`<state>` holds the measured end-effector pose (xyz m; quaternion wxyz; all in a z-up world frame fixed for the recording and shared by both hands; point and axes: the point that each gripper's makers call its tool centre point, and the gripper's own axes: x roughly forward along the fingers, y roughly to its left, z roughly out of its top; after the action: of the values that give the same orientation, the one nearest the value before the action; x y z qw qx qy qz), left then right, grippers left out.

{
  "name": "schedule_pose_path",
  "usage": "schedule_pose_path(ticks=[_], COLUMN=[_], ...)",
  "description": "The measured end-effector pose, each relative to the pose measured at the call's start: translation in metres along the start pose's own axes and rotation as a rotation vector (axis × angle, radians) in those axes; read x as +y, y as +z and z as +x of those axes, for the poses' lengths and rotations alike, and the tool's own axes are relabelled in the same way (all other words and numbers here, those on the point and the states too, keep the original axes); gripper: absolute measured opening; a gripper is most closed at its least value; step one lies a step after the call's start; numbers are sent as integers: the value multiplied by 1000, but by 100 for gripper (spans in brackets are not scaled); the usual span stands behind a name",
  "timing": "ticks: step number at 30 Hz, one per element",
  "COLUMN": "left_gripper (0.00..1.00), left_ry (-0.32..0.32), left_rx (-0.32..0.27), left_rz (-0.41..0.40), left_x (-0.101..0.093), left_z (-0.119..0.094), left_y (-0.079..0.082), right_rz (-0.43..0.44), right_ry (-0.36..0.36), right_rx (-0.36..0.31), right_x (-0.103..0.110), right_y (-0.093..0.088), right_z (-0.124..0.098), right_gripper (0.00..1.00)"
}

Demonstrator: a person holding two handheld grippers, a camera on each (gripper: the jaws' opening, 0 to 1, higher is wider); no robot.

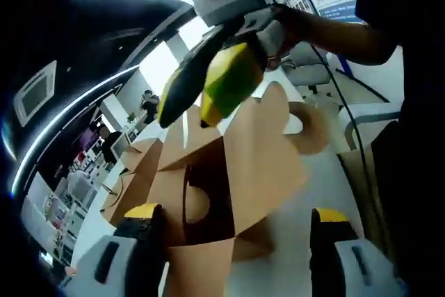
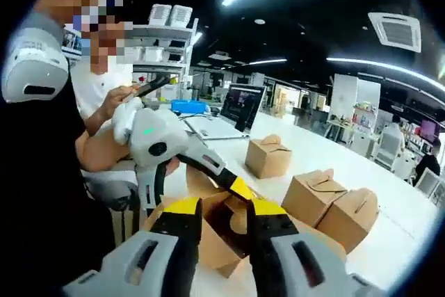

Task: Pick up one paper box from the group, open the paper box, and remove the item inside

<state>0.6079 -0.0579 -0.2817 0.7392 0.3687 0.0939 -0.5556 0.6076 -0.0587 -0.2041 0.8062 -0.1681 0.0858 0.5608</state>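
A paper box (image 1: 222, 193), top flaps splayed open, sits lifted off the white counter (image 1: 306, 262) between the wide-spread jaws of the left claw (image 1: 233, 224), apparently to steady it. The right claw (image 1: 208, 95) reaches into the opening from above, jaws nearly closed, whether on anything I cannot tell. Three spare boxes (image 2: 327, 203) wait behind on the counter.

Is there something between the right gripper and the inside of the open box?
Nothing visible. The right gripper is already at the box, closed on a top flap; the opening below looks unblocked.
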Motion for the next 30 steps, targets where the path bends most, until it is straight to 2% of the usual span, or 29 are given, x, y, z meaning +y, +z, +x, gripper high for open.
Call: schedule_pose_path(ticks=[2,6,16,19,25,30], left_gripper=[88,88,88,88,89,88], left_ry=[3,3,-4,-7,-83,-96], left_rx=[-5,-3,-30,-38,-97,-113], left_rz=[-1,9,-13,-20,-84,-105], left_x=[0,0,3,3,2,1], left_z=[0,1,0,-1,-8,-8], left_y=[1,1,-1,0,4,5], right_rz=[-14,-33,-77,-132,-167,-215], right_ry=[6,-1,10,13,14,3], right_rx=[61,98,131,153,168,194], right_x=[3,2,8,14,18,13], right_y=[-16,-29,-38,-41,-41,-44], right_z=[4,11,17,18,18,18], right_gripper=[27,29,29,29,28,25])
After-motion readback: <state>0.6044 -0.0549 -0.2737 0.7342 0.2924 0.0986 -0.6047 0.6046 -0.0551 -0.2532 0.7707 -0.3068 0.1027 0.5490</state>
